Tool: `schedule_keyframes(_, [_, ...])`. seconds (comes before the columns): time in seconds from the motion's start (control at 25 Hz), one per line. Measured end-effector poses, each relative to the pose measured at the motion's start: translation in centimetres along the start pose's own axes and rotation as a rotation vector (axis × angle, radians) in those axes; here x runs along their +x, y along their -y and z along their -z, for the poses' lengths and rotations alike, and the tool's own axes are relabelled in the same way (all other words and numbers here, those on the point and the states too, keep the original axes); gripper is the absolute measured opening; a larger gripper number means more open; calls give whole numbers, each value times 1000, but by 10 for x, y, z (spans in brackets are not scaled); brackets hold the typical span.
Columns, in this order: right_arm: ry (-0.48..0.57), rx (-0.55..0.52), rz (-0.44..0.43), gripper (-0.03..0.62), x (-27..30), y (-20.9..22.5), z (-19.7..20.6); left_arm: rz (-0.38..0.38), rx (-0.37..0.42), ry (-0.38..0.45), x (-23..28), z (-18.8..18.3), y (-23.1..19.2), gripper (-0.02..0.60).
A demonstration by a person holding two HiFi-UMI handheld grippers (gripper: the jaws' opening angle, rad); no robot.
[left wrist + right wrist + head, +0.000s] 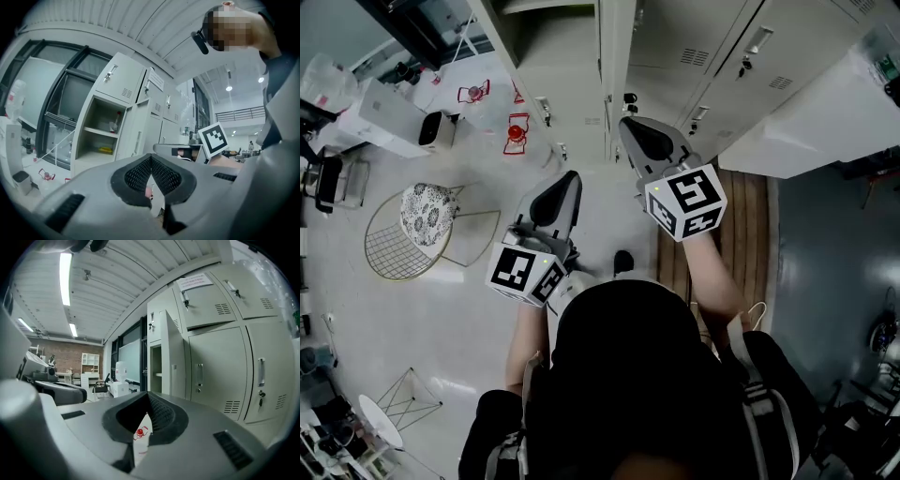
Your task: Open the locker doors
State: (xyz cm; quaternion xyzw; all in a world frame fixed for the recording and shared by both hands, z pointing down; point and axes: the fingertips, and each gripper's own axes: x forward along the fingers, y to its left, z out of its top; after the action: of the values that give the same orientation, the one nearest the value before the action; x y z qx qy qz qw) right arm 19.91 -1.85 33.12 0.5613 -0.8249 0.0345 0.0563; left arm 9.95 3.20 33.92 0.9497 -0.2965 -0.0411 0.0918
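Yellow item (106, 150) lies inside the open locker (90, 125)

Pale glossy floor (441, 319): gold wire chair with patterned cushion (412, 230) at left. Red wire-frame item (517, 132) near foot of grey metal lockers (572, 84). Brown slatted wooden platform (755, 225) along locker base at right. White boxy unit (380, 117) far left. Shelf in open locker (101, 132): small upright bottle-like item (115, 123) on it.

The lockers (712, 66) are cut off above.
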Motion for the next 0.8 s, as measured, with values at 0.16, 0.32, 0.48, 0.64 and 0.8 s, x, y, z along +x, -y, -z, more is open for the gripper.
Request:
schedule_keyframes(0.16, [41, 25, -55, 5, -17, -10, -3, -26, 14, 10, -3, -3, 4, 18])
schedule_keyframes(0.32, [81, 37, -97, 5, -32, -16, -6, -61, 0, 20, -4, -6, 4, 18])
schedule_keyframes(0.48, [95, 44, -130, 5, -41, -22, -5, -70, 4, 20, -4, -7, 8, 18])
schedule_keyframes(0.64, [96, 48, -142, 5, -46, -25, -1, -60, 16, 31, -2, -7, 12, 18])
schedule_keyframes(0.8, [92, 52, -137, 5, -48, -25, -1, -68, 15, 31, -2, -10, 11, 18])
